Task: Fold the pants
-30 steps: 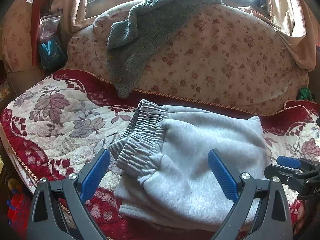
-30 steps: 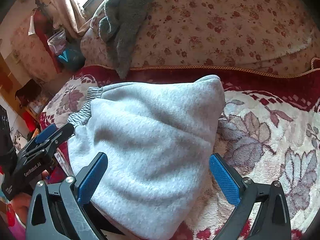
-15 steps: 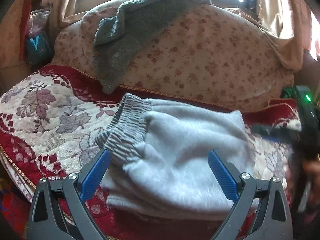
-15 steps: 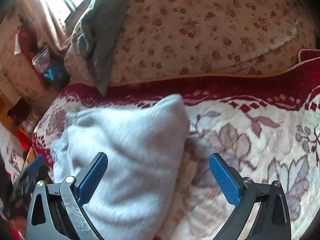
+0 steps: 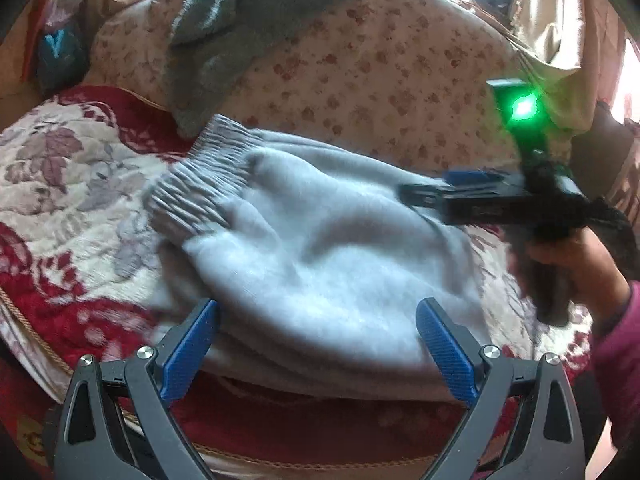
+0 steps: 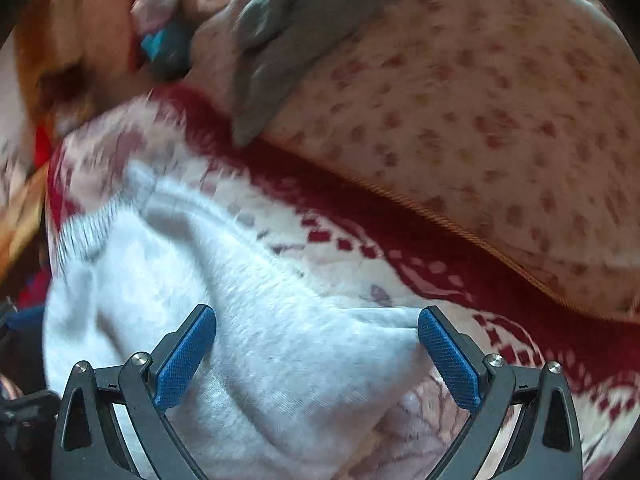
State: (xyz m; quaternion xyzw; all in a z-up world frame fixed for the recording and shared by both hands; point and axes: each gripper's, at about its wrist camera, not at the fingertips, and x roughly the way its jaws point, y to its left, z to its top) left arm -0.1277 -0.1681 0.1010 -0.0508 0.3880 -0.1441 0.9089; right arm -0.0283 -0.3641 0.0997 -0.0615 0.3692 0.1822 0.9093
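Observation:
Light grey fleece pants (image 5: 320,256) lie folded in a thick bundle on the red floral sofa seat (image 5: 60,184), ribbed waistband (image 5: 200,188) at the left. My left gripper (image 5: 316,344) is open at the bundle's near edge, holding nothing. My right gripper (image 6: 316,356) is open just above the pants (image 6: 240,320), its blue pads on either side of a fold. In the left wrist view the right gripper (image 5: 452,188) appears side-on over the bundle's right end, held by a hand (image 5: 576,264), with a green light (image 5: 522,108) on it.
A floral back cushion (image 5: 380,80) rises behind the seat, with a dark grey fleece garment (image 5: 248,20) draped over it. Curtains (image 5: 560,32) and a window are behind. A blue bag (image 5: 56,52) sits at the far left. The sofa's front edge (image 5: 300,432) is right below my left gripper.
The right gripper has swung from the bundle's right side to over its top. The left wrist view has shifted left and lower. The pants have stayed folded in place.

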